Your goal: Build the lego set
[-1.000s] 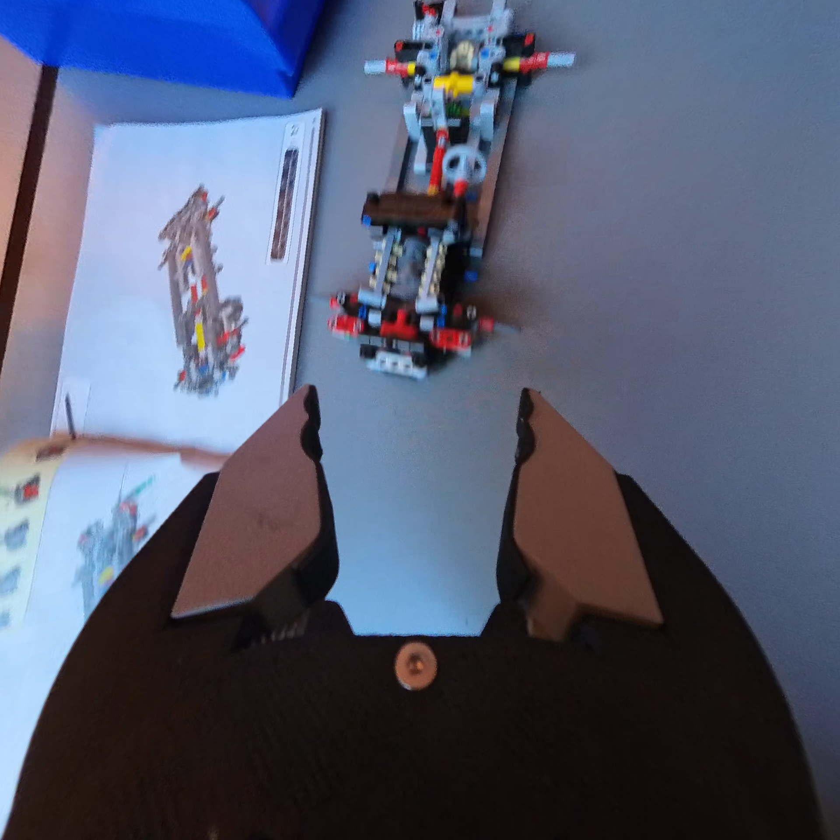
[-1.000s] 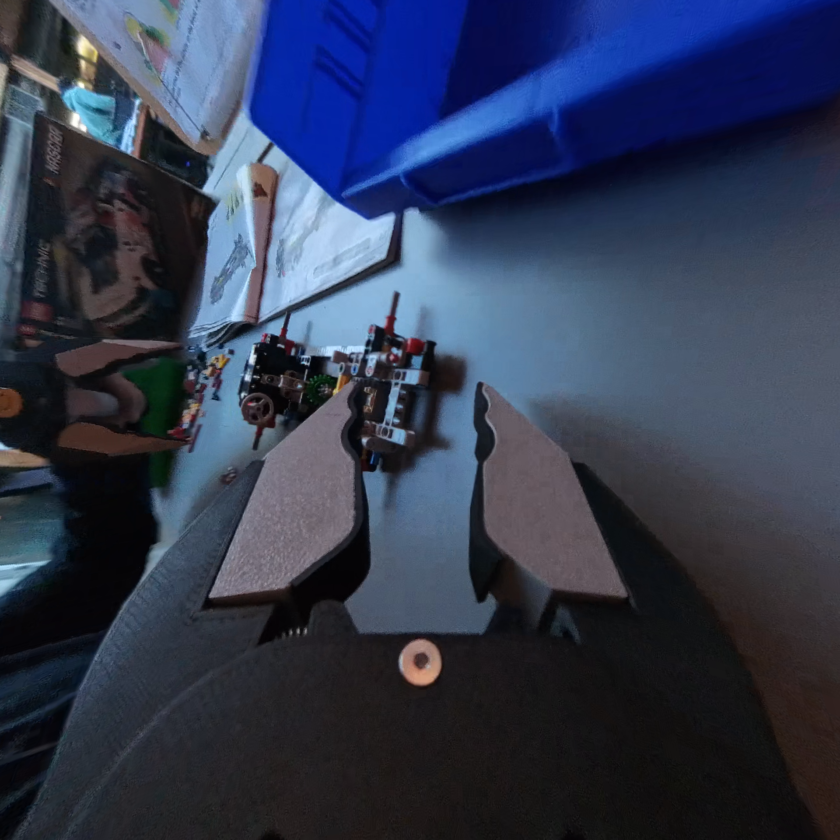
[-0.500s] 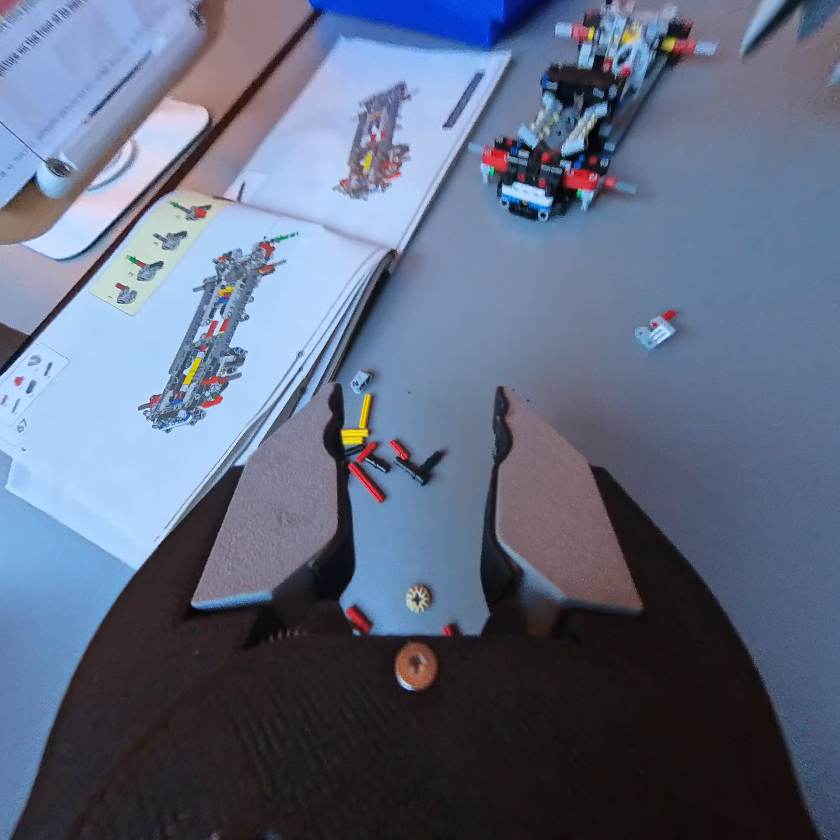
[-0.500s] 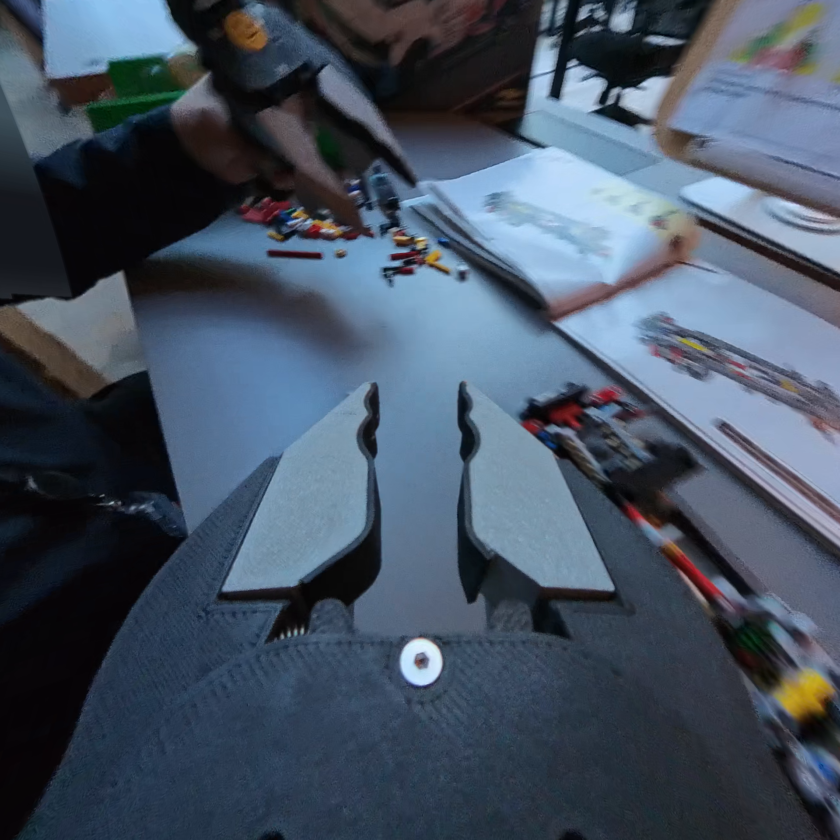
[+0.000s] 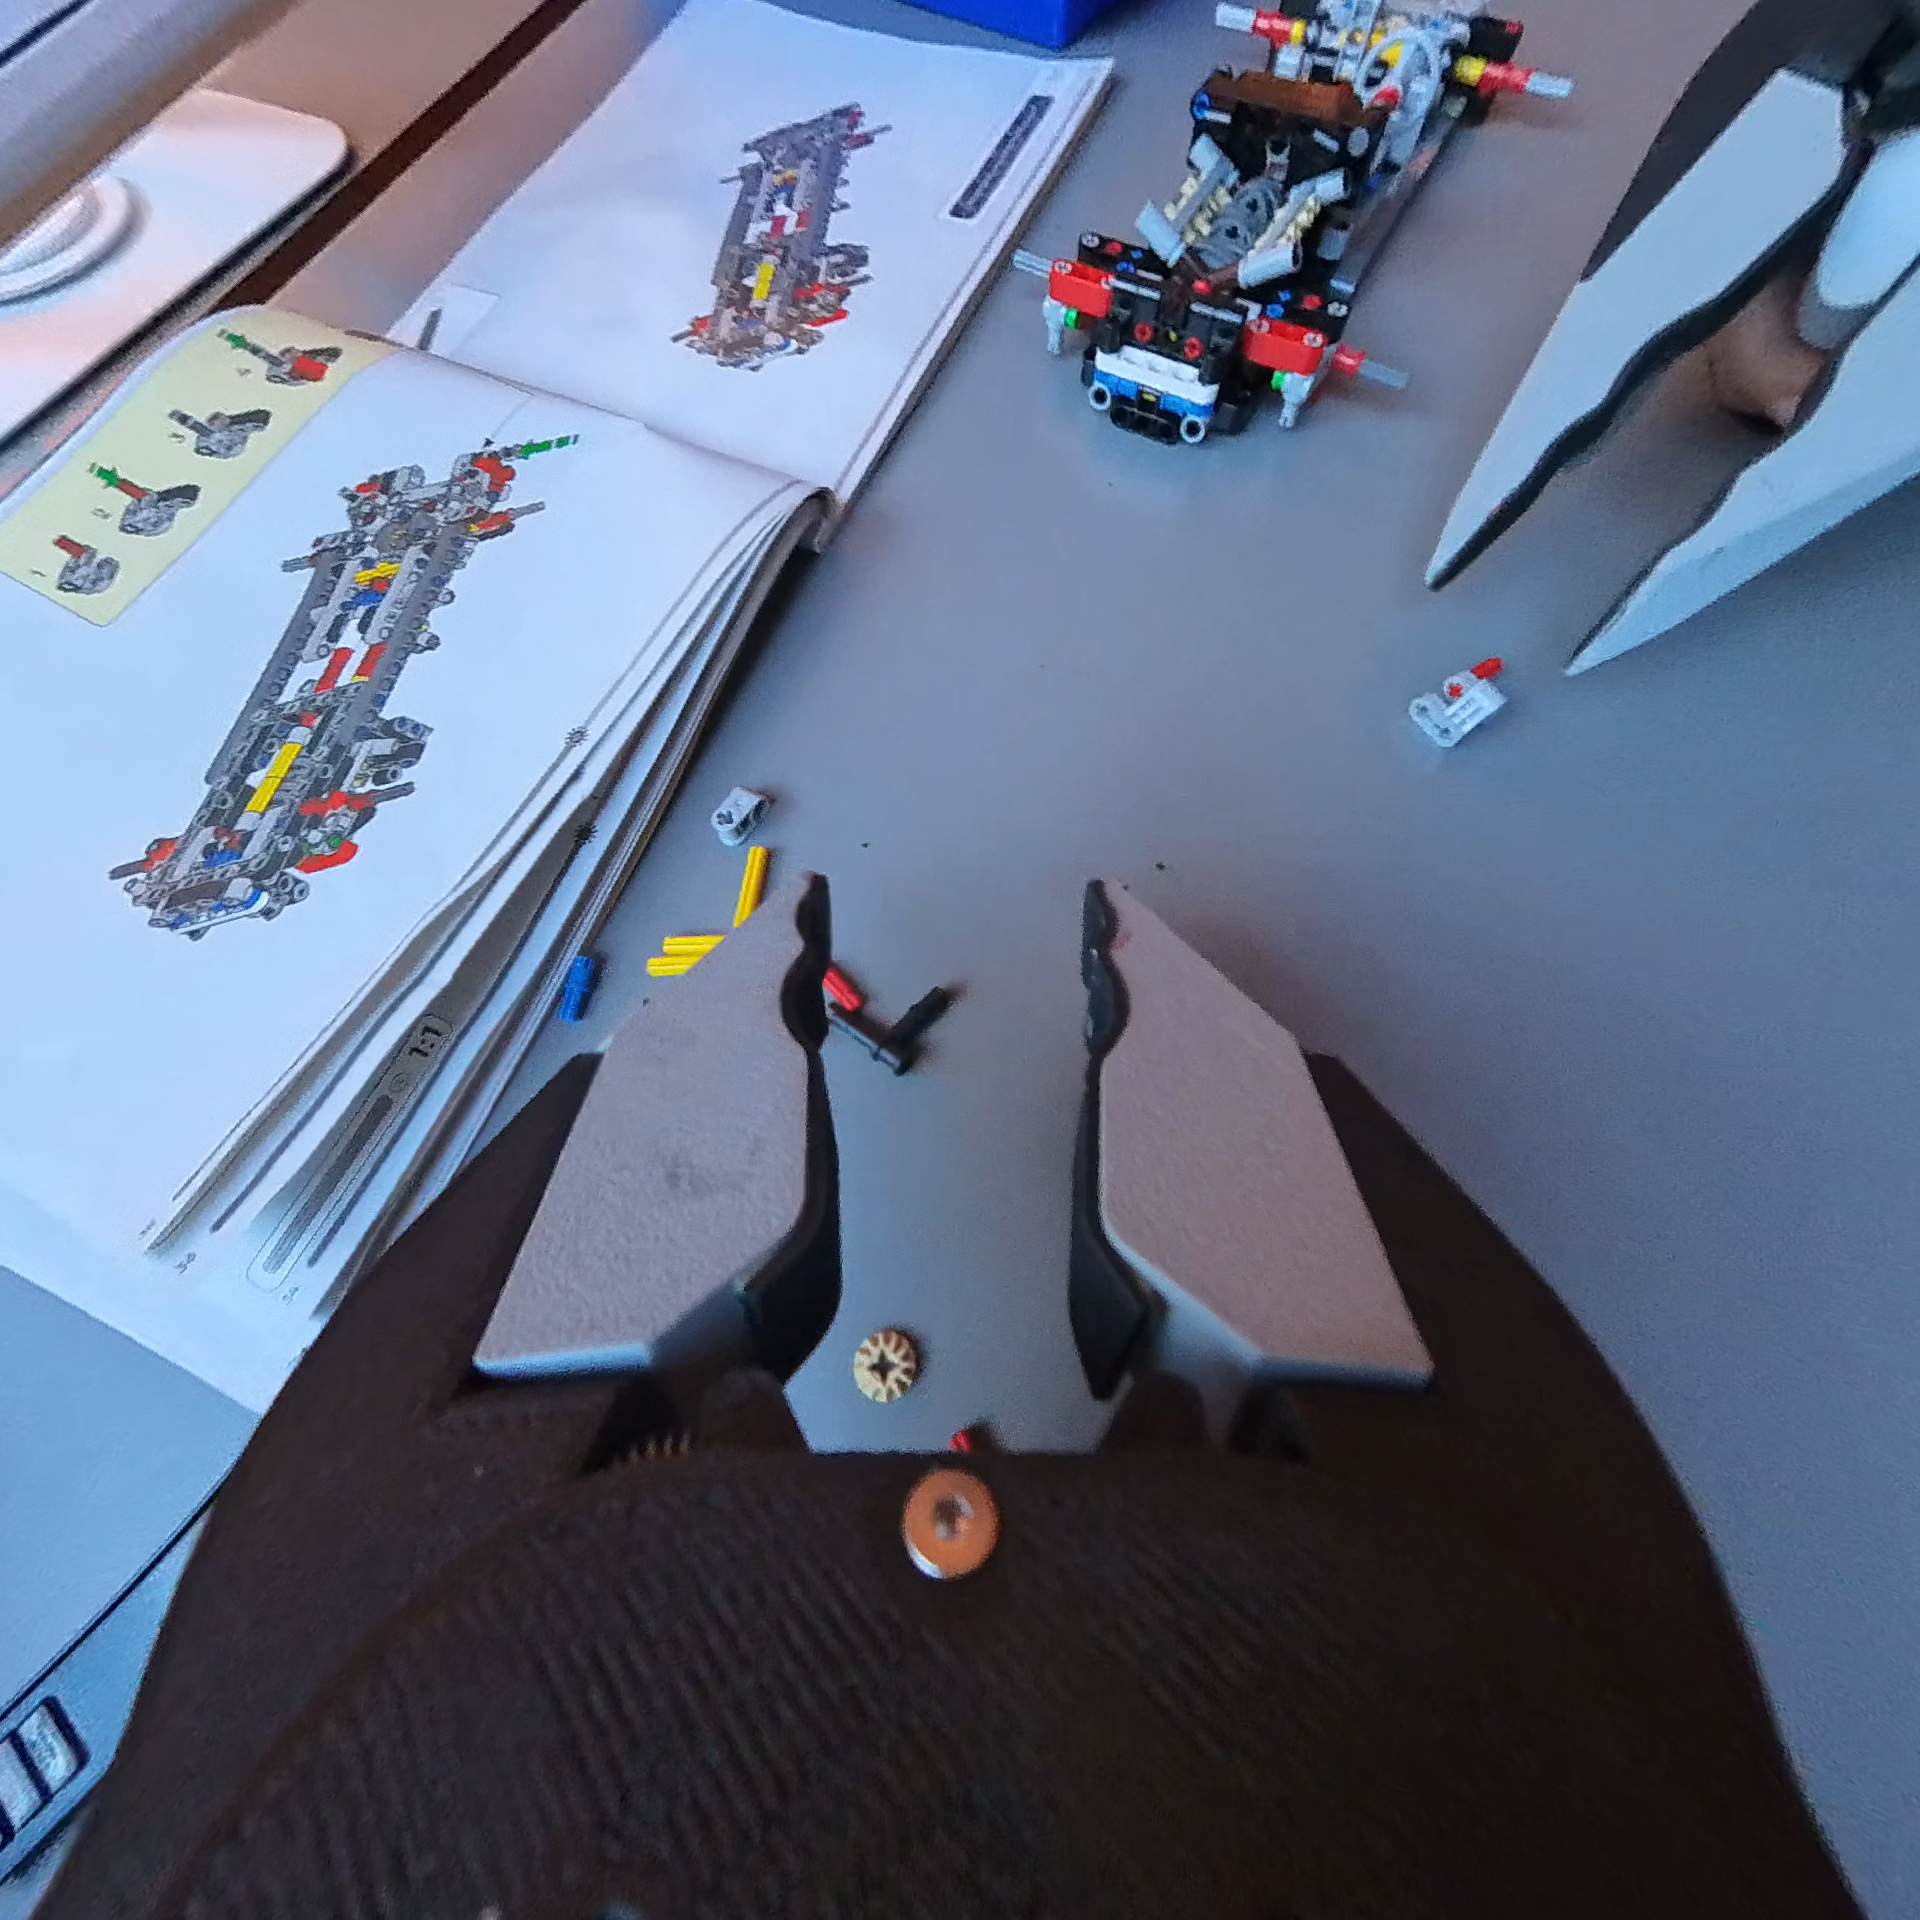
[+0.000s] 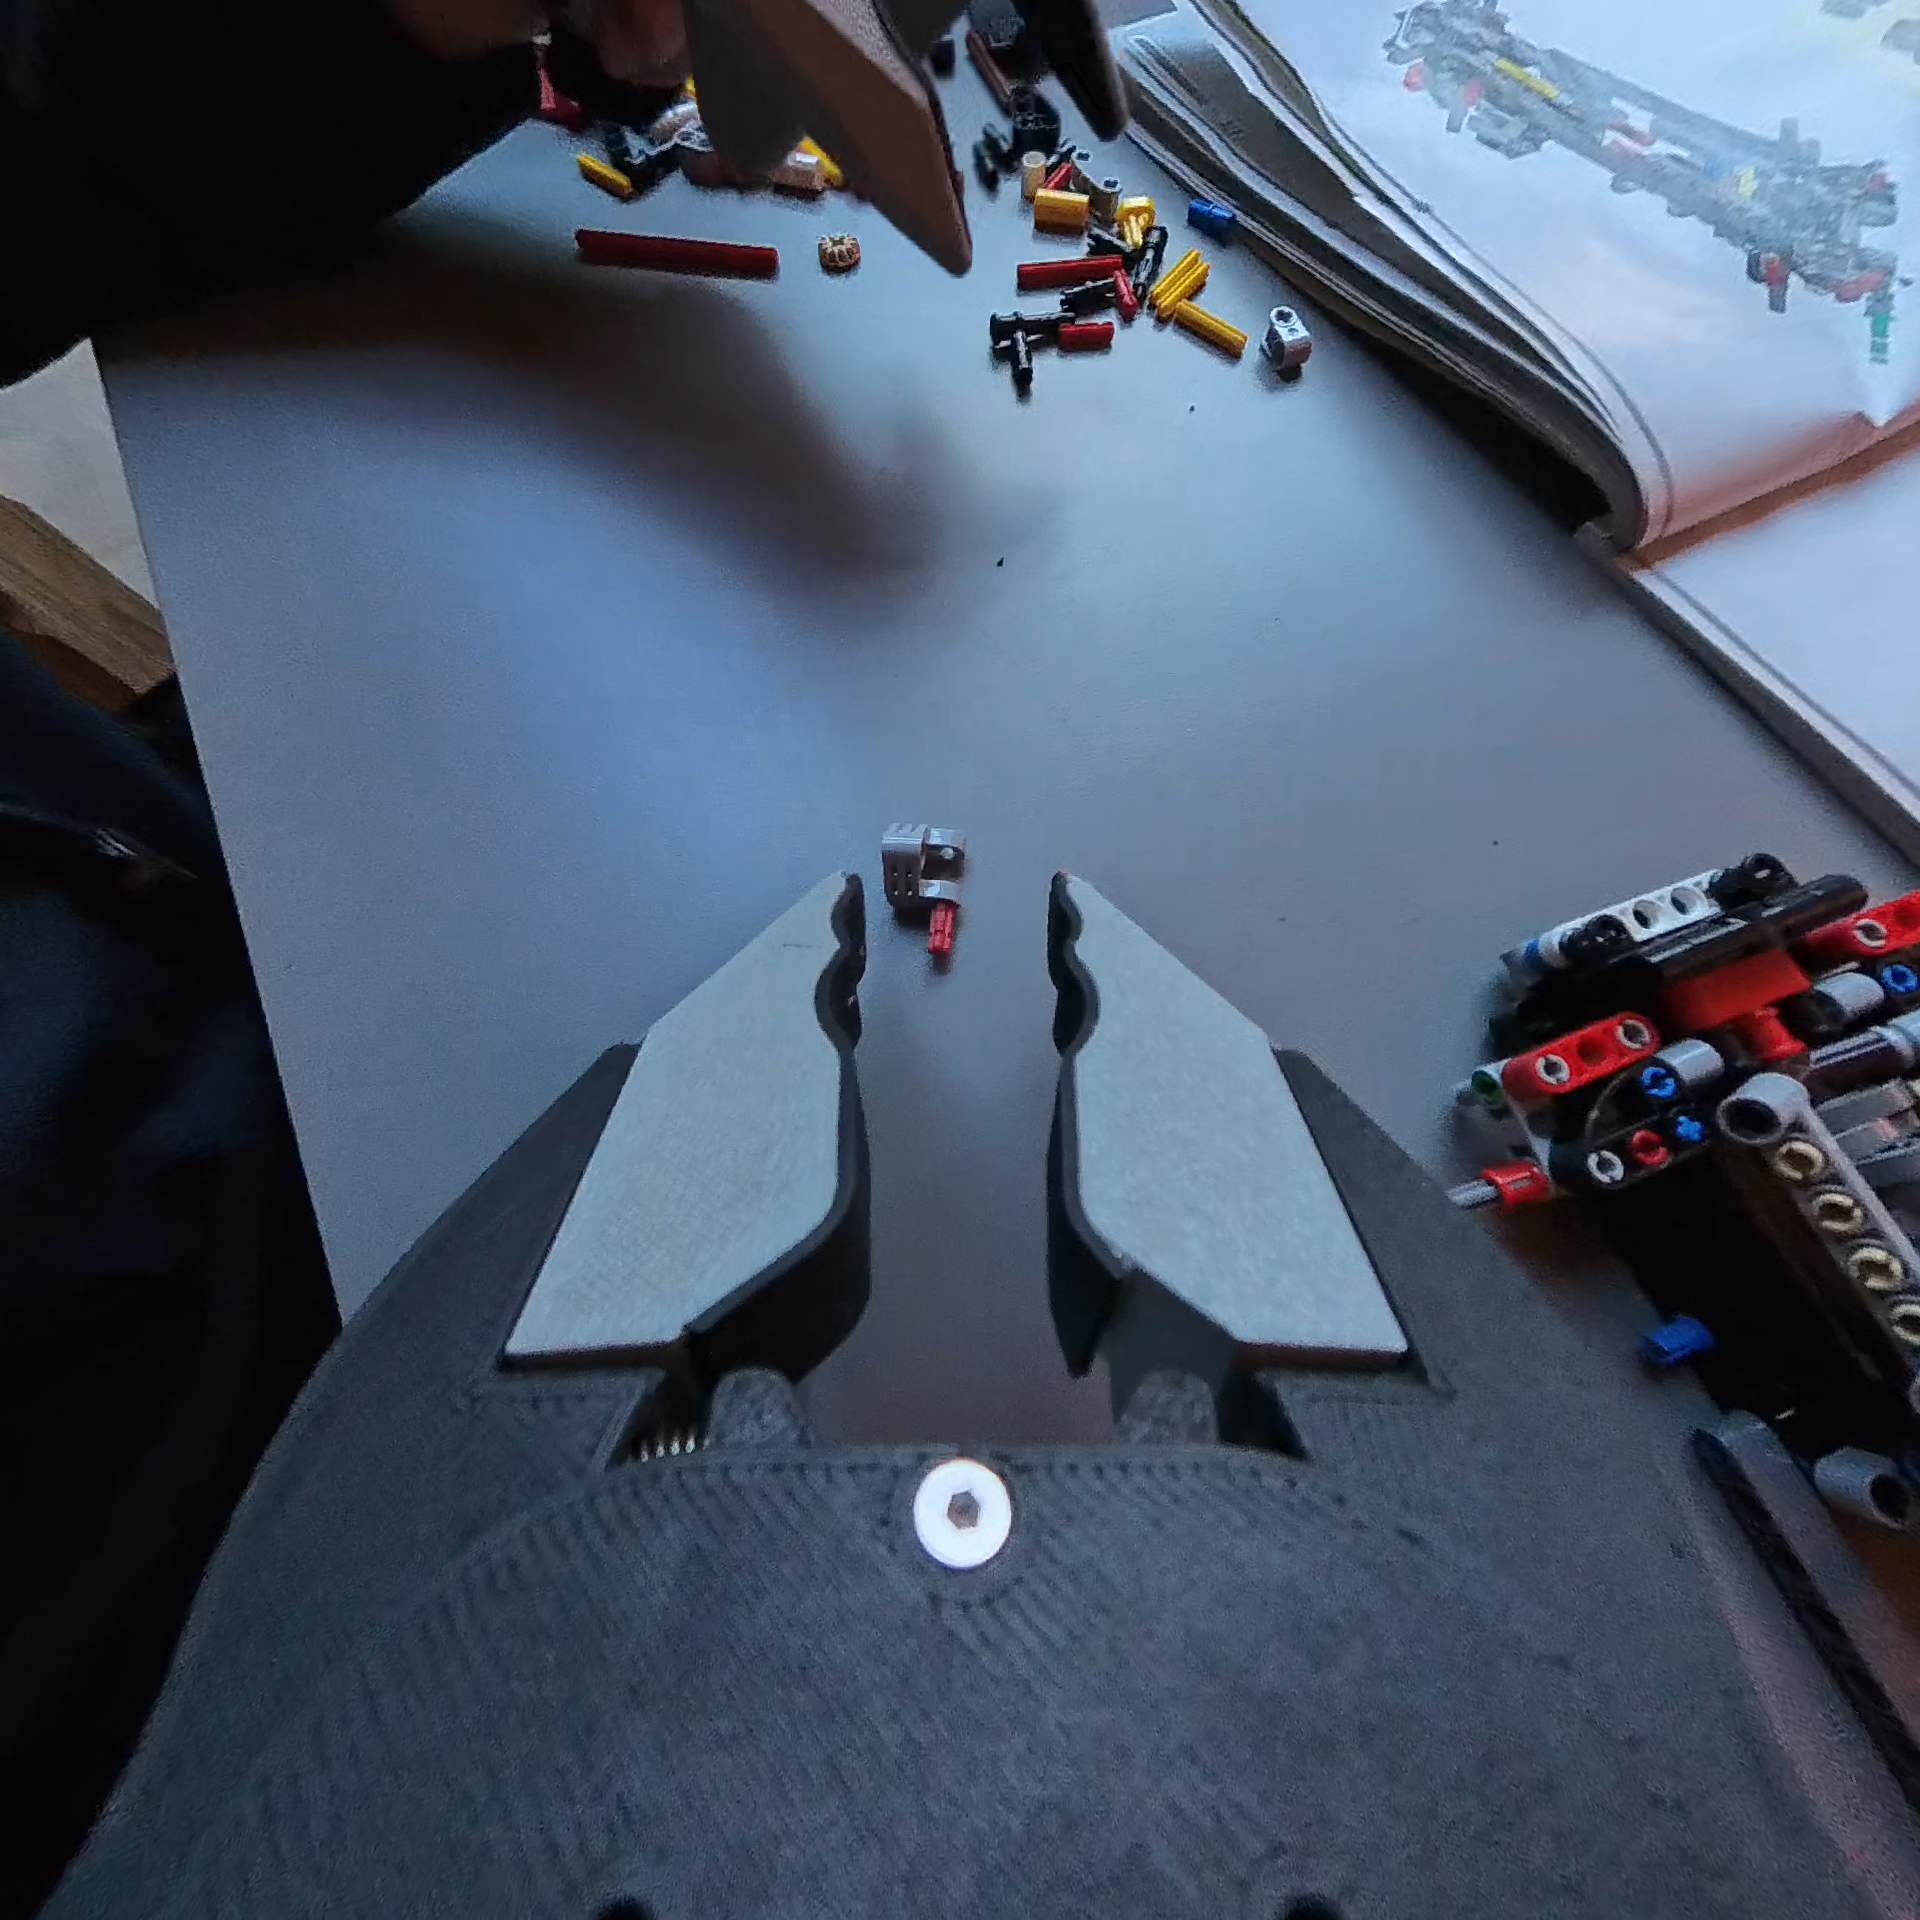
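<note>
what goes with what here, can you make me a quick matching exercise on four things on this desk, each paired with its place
Things:
1. grey piece with red pin
2. tan gear
3. open booklet
4. partly built model

Places:
A. left edge of the table
B. just ahead of the right gripper's fingertips
C. far side, beside the booklet's right page
D. between the left gripper's fingers, near their base

Pairs: 1-B, 2-D, 3-A, 4-C

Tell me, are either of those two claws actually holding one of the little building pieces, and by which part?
Neither. The left gripper is open above a black pin lying on the table; the right gripper is open just short of a small grey piece with a red pin.
</note>
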`<state>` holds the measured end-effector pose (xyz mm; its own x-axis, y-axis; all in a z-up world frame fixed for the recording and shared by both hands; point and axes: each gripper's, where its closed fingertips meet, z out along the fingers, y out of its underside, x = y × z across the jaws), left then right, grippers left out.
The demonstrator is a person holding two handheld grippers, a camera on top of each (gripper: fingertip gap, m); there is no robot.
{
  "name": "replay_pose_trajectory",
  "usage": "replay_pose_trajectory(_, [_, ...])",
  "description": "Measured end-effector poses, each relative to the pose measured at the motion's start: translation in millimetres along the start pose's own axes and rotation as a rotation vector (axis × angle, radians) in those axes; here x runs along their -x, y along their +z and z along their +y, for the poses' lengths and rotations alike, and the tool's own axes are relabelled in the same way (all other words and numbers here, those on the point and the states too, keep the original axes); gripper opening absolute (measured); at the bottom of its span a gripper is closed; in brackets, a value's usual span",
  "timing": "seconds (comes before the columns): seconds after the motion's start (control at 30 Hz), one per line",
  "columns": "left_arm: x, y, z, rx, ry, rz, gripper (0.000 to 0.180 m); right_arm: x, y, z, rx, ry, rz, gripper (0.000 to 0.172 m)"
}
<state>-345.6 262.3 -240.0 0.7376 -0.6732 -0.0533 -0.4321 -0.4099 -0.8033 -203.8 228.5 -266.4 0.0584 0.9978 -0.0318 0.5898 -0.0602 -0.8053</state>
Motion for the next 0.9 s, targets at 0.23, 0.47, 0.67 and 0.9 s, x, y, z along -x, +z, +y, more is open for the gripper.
replay_pose_trajectory(0.23, [-13.2, 16.2, 9.9, 0.069, 0.062, 0.006, 0.043, 9.7, 13.1, 3.2, 0.056, -0.102, -0.016, 0.023])
replay_pose_trajectory(0.47, [-22.8, 26.2, 16.6, 0.112, 0.109, 0.008, 0.041, 8.9, 30.6, -6.2, 0.066, -0.288, 0.078, 0.005])
replay_pose_trajectory(0.67, [-29.3, 25.7, 16.3, 0.103, 0.085, 0.055, 0.041, -14.3, 41.1, -52.9, -0.020, -0.566, 0.329, 0.005])
replay_pose_trajectory(0.9, [-30.7, 19.0, 6.4, 0.015, -0.079, 0.187, 0.041, -35.9, 51.2, -94.7, -0.147, -0.881, 0.553, 0.005])
